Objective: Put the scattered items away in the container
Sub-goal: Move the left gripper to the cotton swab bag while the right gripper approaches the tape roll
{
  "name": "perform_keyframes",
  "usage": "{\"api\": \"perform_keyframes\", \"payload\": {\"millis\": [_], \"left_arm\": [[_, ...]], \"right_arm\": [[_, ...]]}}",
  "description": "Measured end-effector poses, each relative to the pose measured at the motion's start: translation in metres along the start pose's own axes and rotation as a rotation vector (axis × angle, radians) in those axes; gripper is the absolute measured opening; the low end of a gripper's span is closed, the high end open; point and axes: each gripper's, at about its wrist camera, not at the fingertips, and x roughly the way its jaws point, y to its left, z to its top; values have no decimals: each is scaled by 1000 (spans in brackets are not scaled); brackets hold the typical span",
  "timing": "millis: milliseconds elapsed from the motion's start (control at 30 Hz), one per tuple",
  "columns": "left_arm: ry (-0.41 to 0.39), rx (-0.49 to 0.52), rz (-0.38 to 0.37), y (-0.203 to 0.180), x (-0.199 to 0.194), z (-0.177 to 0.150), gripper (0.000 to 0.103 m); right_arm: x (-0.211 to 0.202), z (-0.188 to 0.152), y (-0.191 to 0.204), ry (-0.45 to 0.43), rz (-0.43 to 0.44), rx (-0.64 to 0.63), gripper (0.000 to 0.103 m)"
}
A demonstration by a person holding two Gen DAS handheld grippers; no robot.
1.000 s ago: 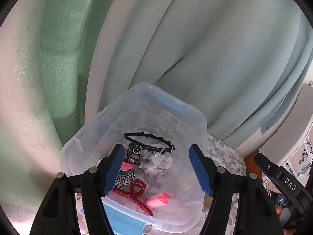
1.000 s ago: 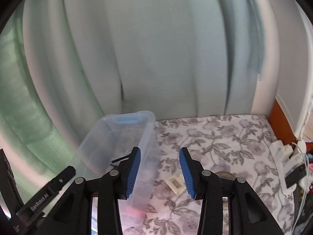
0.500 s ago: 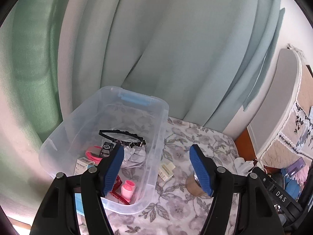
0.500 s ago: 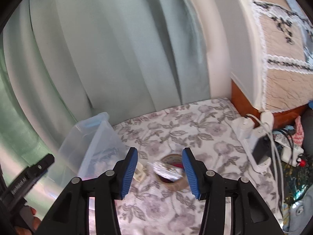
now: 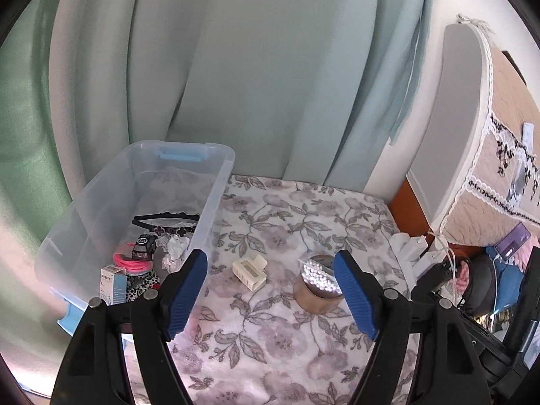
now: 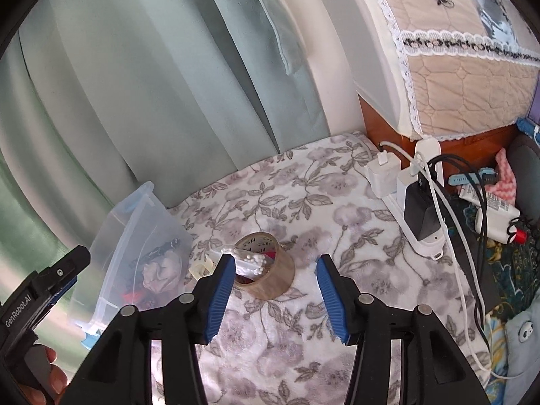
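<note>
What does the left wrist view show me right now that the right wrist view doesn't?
Left wrist only: the bin's contents from above, a black headband, toy car, pink coil, small box.

Right wrist only: the power strip with its chargers, and the left gripper's body at the frame edge.

Both: the clear bin, cream hair clip, tape roll holding the cotton swab pack; each view's own jaws are opening, nothing between them.

bin [image 5: 216, 182] left | clip [image 5: 249, 270] between | tape roll [image 5: 314, 297] right

Floral blanket [image 6: 276, 344] near the tape roll [image 6: 266, 270] is open, but the clear bin [image 6: 135, 236] crowds the left and a charger-loaded power strip [image 6: 422, 202] the right.
</note>
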Motion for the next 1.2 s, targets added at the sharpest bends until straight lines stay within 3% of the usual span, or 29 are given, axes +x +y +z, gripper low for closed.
{"api": "perform_keyframes", "payload": {"millis": [467, 667, 967, 1100, 1200], "left_arm": [[192, 45, -19, -23, 70, -32, 78], [230, 18, -32, -22, 96, -34, 78], [279, 18, -118, -40, 132, -32, 78], [335, -50, -201, -46, 148, -34, 78], [338, -55, -207, -54, 156, -34, 78]], "right_arm": [[52, -24, -21, 161, -34, -6, 58], [73, -29, -33, 217, -78, 9, 58], [103, -41, -33, 296, -94, -9, 58], [109, -43, -36, 320, -109, -10, 58], [112, -45, -39, 330, -116, -13, 58]]}}
